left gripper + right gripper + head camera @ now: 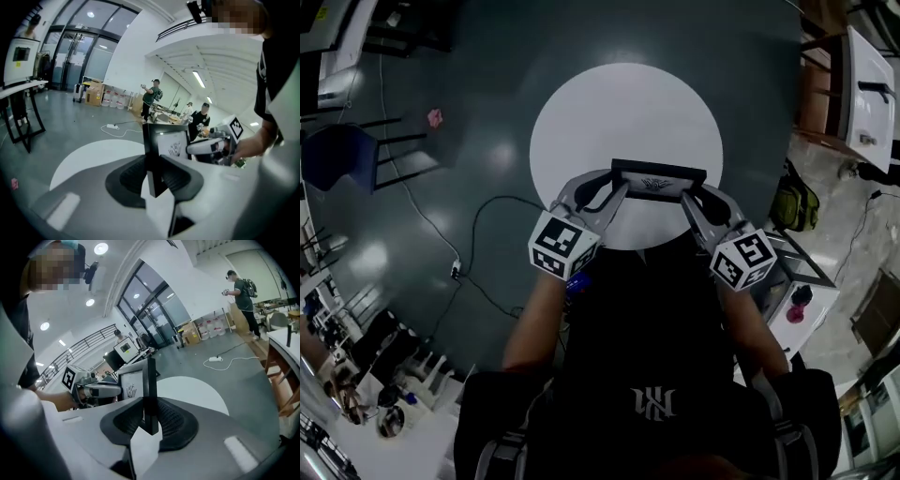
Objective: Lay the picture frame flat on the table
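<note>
**Picture frame held at both side edges over the table: lowering step**

Status. The picture frame (659,176) is over the near part of the round white table (619,94), directly in front of the person. It stands on edge, with its printed face turned toward the person. The views do not show whether its lower edge touches the tabletop.

Grip. The left gripper (612,190) clamps the frame's left side edge. Its own view shows the black edge seated between the two ribbed pads, with both pads pressing on it. The right gripper (694,195) clamps the opposite side edge in the same way. Neither gripper is empty, and the two of them carry the frame between them.

Step in hand. The frame is secured but not yet flat, so the step in hand appears to be the tilt-down.

Next move. Both grippers probably need to rotate together so the frame turns about its lower edge and comes to rest level on the white surface. The two sides must move evenly, since uneven rotation would twist the frame in the pads. Open the jaws only once the frame rests fully on the table, because an early release could let it drop or slide toward the near rim.
</note>
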{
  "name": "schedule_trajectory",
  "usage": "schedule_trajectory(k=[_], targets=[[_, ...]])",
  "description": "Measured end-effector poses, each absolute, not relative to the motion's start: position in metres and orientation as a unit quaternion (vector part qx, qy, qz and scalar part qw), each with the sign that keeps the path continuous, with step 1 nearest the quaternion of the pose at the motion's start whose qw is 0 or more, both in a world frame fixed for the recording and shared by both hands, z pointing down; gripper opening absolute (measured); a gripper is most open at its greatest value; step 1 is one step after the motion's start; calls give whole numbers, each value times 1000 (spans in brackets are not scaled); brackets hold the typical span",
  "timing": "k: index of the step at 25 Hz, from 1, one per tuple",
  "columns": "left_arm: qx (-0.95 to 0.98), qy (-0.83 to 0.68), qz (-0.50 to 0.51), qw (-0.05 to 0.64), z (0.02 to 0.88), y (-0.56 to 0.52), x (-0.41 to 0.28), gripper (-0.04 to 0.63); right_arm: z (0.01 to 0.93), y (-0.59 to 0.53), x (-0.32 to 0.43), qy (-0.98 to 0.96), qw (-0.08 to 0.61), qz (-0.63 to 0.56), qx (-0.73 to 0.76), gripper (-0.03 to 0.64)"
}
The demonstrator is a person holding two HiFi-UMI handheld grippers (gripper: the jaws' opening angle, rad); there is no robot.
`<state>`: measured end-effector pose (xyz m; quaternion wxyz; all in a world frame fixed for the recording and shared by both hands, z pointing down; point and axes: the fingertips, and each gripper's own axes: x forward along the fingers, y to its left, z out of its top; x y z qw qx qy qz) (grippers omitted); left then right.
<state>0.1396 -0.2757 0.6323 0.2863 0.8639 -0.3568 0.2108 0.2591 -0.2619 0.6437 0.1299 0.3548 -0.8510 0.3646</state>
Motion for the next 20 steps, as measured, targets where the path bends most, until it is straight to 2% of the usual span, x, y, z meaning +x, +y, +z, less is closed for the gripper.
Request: schedule_trajectory(k=[9, 20], targets=[[829, -384, 232, 335, 723, -268, 141, 91, 732, -262, 262, -823, 161, 425, 340, 86], [817, -402, 273, 311, 803, -270, 161, 103, 808, -261, 282, -814, 196, 421, 348, 86]])
